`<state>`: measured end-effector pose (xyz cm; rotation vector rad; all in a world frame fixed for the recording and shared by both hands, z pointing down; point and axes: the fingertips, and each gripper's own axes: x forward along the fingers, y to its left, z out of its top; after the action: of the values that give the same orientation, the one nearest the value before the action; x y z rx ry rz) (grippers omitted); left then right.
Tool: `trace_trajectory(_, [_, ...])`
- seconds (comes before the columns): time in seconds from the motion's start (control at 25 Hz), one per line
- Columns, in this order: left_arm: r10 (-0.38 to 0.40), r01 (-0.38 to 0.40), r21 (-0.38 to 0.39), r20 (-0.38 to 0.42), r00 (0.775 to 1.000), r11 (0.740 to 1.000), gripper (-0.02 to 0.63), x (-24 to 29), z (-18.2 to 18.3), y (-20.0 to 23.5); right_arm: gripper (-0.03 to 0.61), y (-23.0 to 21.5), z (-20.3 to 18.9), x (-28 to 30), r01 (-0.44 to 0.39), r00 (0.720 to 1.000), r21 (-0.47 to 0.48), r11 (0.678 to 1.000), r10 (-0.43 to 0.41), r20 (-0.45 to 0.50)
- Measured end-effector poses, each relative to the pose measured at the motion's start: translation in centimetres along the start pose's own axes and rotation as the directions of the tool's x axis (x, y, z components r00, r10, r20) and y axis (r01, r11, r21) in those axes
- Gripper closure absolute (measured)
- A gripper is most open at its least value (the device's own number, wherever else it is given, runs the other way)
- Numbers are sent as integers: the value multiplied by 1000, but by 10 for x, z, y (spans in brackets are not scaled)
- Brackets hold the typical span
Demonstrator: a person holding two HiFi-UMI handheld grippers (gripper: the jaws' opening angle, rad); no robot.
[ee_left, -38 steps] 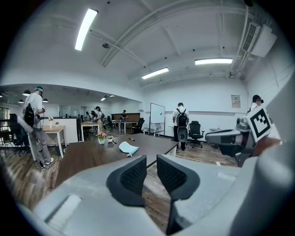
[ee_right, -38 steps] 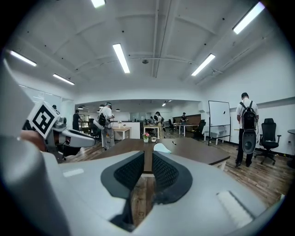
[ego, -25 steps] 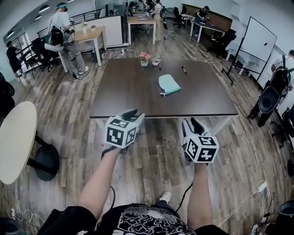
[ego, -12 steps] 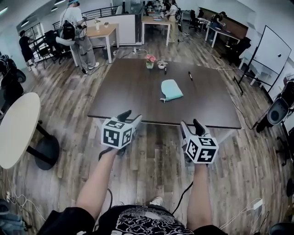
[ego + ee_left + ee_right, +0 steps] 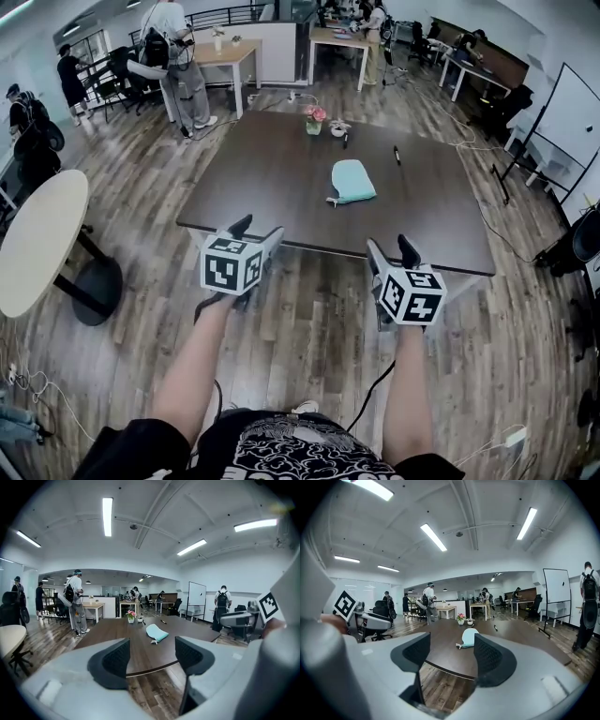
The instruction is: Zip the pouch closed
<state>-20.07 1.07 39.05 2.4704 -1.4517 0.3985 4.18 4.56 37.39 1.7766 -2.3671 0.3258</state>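
Note:
A light teal pouch (image 5: pixel 352 182) lies flat on the dark brown table (image 5: pixel 272 178), right of the table's middle; it also shows in the left gripper view (image 5: pixel 156 632) and the right gripper view (image 5: pixel 468 637). My left gripper (image 5: pixel 255 234) hovers over the table's near edge at the left, its jaws opening with nothing between them. My right gripper (image 5: pixel 393 251) hangs at the near edge further right, jaws also opening and empty. Both grippers are well short of the pouch.
A small pot of pink flowers (image 5: pixel 314 119), a small dish (image 5: pixel 337 129) and a black pen (image 5: pixel 397 155) sit at the table's far side. A round pale table (image 5: pixel 37 242) stands at the left. People stand by desks behind. A whiteboard (image 5: pixel 572 122) is at the right.
Both grippers have moved forward toward the table's near edge and their jaws have spread wider. The pouch has not moved on the table.

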Motion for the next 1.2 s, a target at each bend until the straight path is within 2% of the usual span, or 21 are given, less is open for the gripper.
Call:
trace_trajectory(0.2, [38,-38,-10,6,999,999,279,5,4,-3,273,-15,5,6,-20,1000,4,1000,20,0])
trace_trajectory(0.56, [84,-84,-10,0,997,996,278,14,2,-5,252,-36,-5,11,-44,999,3,999,44,-7])
trace_trajectory(0.8, [85,-85,-13,0,996,996,278,25,6,-7,244,-42,-5,18,-75,997,-10,997,75,-13])
trace_trajectory(1.2, [56,-56,2,1,998,998,278,65,14,-6,244,-60,-2,47,-61,998,6,998,61,-5])
